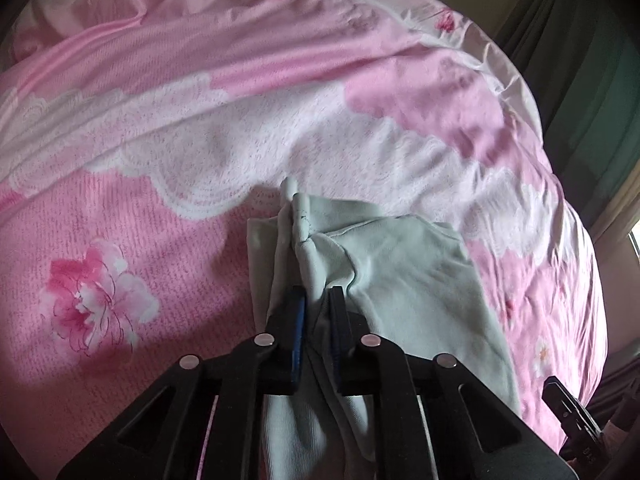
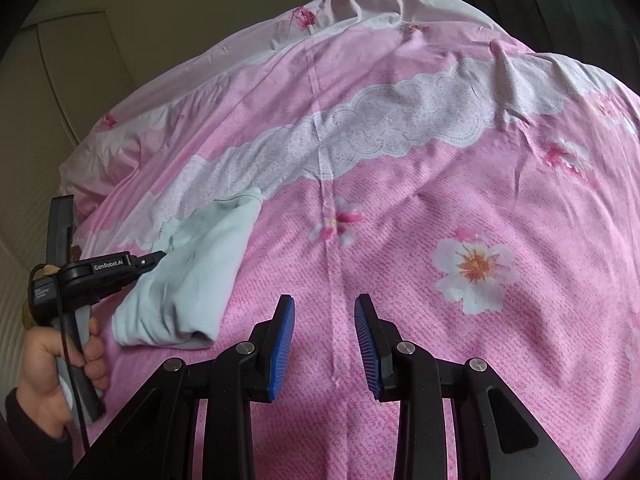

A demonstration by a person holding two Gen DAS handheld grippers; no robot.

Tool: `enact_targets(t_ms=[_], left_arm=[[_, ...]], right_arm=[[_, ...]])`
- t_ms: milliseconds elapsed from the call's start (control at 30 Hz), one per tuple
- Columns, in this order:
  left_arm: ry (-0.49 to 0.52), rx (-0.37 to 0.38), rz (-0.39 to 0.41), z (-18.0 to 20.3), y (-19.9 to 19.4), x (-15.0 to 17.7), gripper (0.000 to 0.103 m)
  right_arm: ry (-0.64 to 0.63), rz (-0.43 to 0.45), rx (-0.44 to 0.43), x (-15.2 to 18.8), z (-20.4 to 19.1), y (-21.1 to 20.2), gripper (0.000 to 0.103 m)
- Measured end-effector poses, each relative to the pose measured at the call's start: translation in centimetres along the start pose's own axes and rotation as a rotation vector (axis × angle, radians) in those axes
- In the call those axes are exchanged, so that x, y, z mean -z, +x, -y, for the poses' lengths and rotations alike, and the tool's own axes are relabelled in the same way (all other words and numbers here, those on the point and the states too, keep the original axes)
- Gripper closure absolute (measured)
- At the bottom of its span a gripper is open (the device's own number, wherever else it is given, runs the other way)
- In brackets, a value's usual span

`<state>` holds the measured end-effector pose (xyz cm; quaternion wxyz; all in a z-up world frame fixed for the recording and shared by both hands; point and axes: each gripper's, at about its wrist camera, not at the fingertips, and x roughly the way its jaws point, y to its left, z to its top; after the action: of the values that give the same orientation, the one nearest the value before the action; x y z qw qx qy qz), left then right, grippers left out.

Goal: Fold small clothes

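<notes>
Fingers (image 1: 298, 320) of my left gripper (image 1: 318, 300) are closed to a narrow slot on a bunched ridge of the pale mint-green garment (image 1: 400, 280), which passes between the blue pads and hangs on below them toward the camera, so in the left wrist view I am holding cloth and not air. Beyond the tips the garment rises in a twisted peak and then spreads to my right, lying on the pink floral bedspread (image 1: 120, 220). I judge the risk from here to be the grip itself: it takes in a gather of several layers, so any lift or sweep could drag the whole piece into a lump, or let one layer slide out and leave the fold crooked. In the right wrist view my right gripper (image 2: 325, 312) stands wide, its fingers (image 2: 282, 340) holding nothing, over bare pink bedspread (image 2: 400, 240) beside a printed seam. The garment (image 2: 200, 272) lies well off to the left of these fingers, apart from them, its near hem rolled under in a thick edge. My left hand (image 2: 60, 360) grips the handle of the left gripper (image 2: 158, 257) there, its tip buried in the cloth's far side. With my right fingers away from the fabric, nothing pins the free end, so I expect it to trail and wrinkle if the left pulls alone.
</notes>
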<state>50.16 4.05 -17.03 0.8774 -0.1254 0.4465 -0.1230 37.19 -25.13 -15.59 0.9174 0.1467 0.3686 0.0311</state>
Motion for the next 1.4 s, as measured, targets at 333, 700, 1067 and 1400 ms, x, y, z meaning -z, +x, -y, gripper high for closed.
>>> enact_targets(t_ms=[333,700,1067,1400], left_arm=[[0.105,-0.052,0.021,1.2,-1.2,-2.8,0.092],[0.189,-0.075,-0.019,1.6,-0.5,-2.7,0.082],[0.157,-0.067,0.026,1.6,-6.0,3.3,0.062],[0.081,-0.019,-0.005,0.1,-5.2,6.1,0.086]], right_arm=[[0.011,-0.001,-0.003,-0.1,0.2,-0.2,0.07],[0.004,0.005,-0.013,-0.4,-0.4,0.0,0.07],[-0.065,0.0,-0.054,0.0,-2.4,-0.4,0.07],[-0.148,-0.023,-0.079,1.3,-4.6,-0.4,0.07]])
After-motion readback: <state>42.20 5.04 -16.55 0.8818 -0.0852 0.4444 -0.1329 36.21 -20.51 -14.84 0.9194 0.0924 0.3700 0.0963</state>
